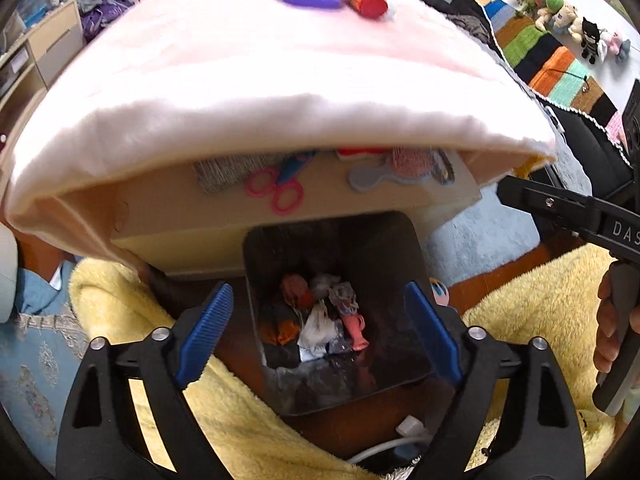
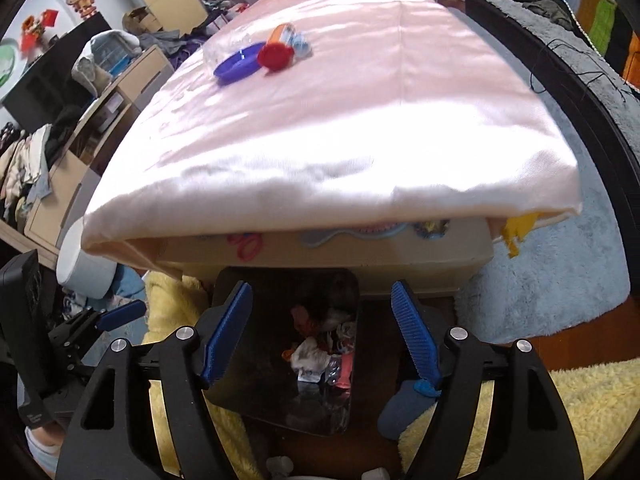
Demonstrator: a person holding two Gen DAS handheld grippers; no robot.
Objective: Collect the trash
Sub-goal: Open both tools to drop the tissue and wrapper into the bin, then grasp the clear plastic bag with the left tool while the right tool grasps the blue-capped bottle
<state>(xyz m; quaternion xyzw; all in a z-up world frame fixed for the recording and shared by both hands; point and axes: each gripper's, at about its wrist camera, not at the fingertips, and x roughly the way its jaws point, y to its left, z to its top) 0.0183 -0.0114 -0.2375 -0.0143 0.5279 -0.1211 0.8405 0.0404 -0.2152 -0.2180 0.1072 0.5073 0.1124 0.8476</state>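
Observation:
A black trash bin stands on the floor against the table front, holding crumpled wrappers and scraps; it also shows in the right wrist view. My left gripper is open and empty above the bin. My right gripper is open and empty, also above it. On the pink-covered table, at its far end, lie a purple lid, a red-capped orange container and a clear plastic bottle.
A shelf under the tablecloth holds pink scissors and a hairbrush. Yellow fluffy fabric lies on both sides of the bin. A blue-grey rug is to the right. Cluttered shelves stand left.

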